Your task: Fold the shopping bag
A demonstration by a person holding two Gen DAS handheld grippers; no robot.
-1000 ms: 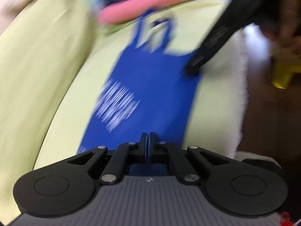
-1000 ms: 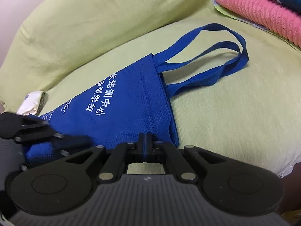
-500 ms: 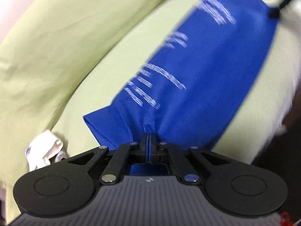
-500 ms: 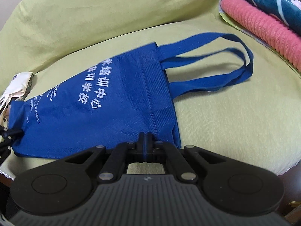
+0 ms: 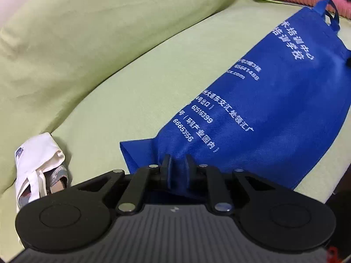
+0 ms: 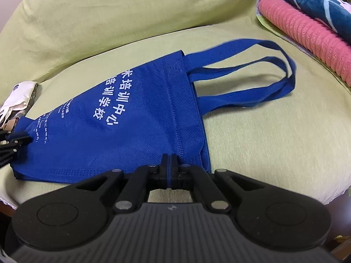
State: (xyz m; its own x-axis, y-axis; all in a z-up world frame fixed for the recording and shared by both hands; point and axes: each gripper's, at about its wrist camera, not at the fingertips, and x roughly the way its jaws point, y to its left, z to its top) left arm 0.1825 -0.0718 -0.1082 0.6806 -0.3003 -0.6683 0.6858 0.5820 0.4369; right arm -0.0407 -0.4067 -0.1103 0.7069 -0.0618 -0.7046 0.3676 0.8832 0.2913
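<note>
The left gripper (image 5: 177,164) has its jaws slightly parted, with the bottom edge of the blue shopping bag (image 5: 263,114) lying in the gap between them; no firm clamp is visible. The right gripper (image 6: 169,164) is closed on the bag's near edge, close to the mouth corner. The bag (image 6: 122,118) lies flat ahead of both grippers on the green sofa cushion (image 6: 274,135), printed side up. Its handles (image 6: 283,81) extend ahead and right of the right gripper. A white cloth bag (image 5: 37,164) lies left of the left gripper. Rolled towels (image 6: 307,32) sit far right.
</note>
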